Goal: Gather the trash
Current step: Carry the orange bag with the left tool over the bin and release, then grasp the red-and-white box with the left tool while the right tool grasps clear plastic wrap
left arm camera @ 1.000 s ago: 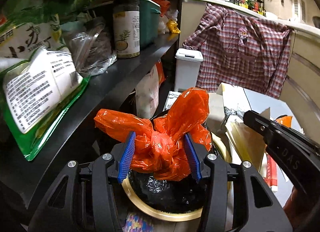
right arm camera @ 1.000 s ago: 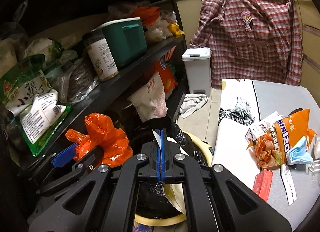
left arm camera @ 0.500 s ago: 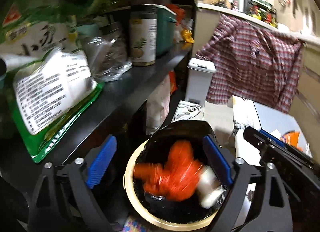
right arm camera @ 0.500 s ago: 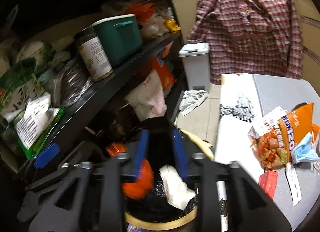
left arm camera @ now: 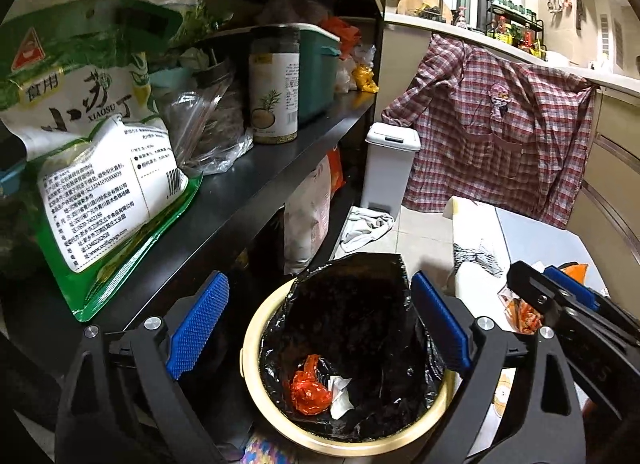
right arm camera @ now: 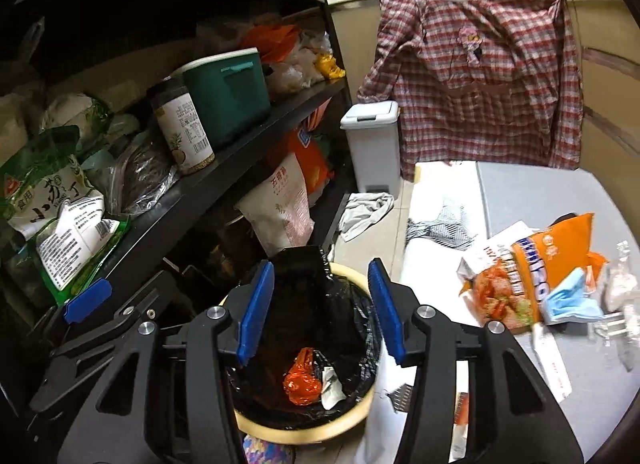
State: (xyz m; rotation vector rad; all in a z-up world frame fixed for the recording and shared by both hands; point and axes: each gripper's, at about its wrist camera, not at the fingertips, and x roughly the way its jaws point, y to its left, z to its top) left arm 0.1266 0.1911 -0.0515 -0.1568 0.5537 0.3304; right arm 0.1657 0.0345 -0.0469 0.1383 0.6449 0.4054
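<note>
Both the left gripper (left arm camera: 316, 326) and right gripper (right arm camera: 322, 312) hang wide open and empty over the round black-lined cream bin (left arm camera: 256, 336), crumpled orange plastic bag (left arm camera: 308, 386) inside.

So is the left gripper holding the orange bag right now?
No, the left gripper is open and empty; the orange bag lies at the bottom of the lined bin.

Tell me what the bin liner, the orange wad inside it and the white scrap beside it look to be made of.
Bin liner: thin black plastic film, glossy, with crinkled highlights. Orange wad: thin shiny plastic, probably a bag, crumpled into sharp glinting folds. White scrap: matte and creased, likely paper or tissue; the pictures leave that open.
</note>
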